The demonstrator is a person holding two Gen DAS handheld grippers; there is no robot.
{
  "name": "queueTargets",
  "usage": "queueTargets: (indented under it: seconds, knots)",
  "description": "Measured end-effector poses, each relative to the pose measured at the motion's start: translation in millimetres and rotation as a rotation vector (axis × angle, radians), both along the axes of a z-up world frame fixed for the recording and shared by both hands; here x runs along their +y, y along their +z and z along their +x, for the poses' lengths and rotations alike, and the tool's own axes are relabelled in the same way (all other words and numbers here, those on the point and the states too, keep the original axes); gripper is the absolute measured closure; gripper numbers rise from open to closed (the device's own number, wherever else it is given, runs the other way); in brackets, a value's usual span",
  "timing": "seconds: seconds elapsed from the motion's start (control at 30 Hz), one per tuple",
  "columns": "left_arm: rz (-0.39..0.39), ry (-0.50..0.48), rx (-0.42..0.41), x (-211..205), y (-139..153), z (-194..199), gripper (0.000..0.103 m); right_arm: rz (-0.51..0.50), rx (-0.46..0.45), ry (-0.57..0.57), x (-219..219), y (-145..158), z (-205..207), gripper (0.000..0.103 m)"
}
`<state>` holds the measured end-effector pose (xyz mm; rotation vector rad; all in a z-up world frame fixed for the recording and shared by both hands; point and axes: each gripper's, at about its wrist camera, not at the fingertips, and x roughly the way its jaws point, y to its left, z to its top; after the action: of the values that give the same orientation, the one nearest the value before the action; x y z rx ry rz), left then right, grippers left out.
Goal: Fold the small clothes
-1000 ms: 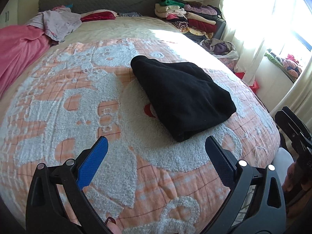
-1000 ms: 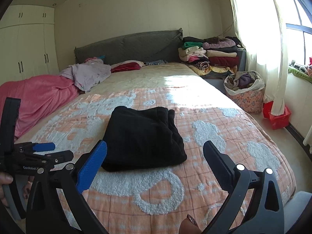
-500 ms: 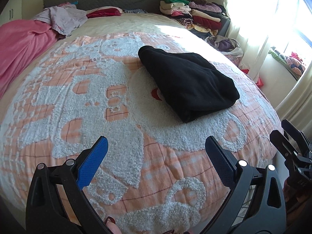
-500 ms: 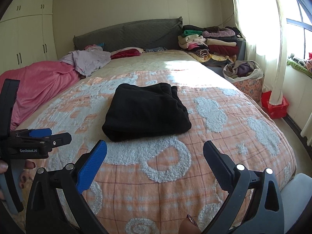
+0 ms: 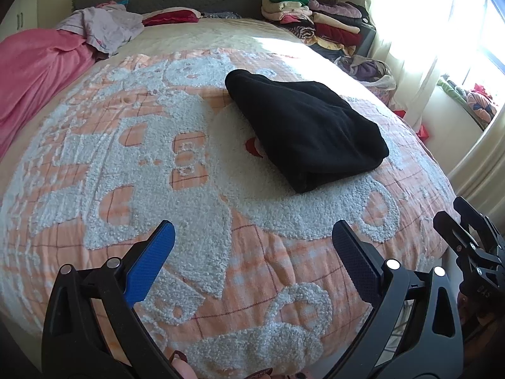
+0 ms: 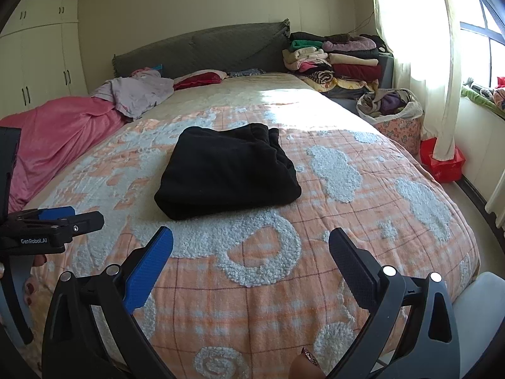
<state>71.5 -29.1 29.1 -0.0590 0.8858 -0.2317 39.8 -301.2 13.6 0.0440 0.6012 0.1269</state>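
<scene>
Black garment (image 6: 225,173), folded into a thick rectangle, lies flat on the orange-and-white tufted bedspread (image 6: 315,252), roughly in the middle of the bed. In the left wrist view a small red patch (image 5: 252,147) shows at its left edge; whether it belongs to the bedspread's pattern cannot be told.

Around the garment the bedspread is bare on all sides. Far left, a pink blanket (image 6: 60,139) slopes along the bed's edge, with a pale lilac cloth (image 6: 139,91) bunched beside it and a red pillow (image 6: 199,79) against the grey headboard (image 6: 202,47). Far right, past the bed's corner, folded clothes (image 6: 334,63) are stacked in a pile, with a patterned basket of laundry (image 6: 394,110) and a red box (image 6: 445,161) on the floor near the curtain (image 6: 419,47).

Both grippers hover near the foot of the bed, well apart from the garment, which lies farther away than their fingertips. The left gripper (image 5: 252,243) has its jaws spread wide and grips nothing; the right gripper (image 6: 251,243) is likewise spread wide and empty. Each gripper appears at the edge of the other's view.

Open bedspread lies between jaws and garment. The bed's right edge drops to the floor by the window; white wardrobe doors (image 6: 41,57) stand far left.
</scene>
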Motion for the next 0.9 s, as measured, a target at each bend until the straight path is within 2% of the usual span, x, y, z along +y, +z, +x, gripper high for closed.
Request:
queueTargets:
  seconds: [0.9]
  knots:
    - [0.036, 0.026, 0.007, 0.6, 0.5, -0.9, 0.01, -0.017, -0.005, -0.006, 3.6, 1.8, -3.7, 0.005]
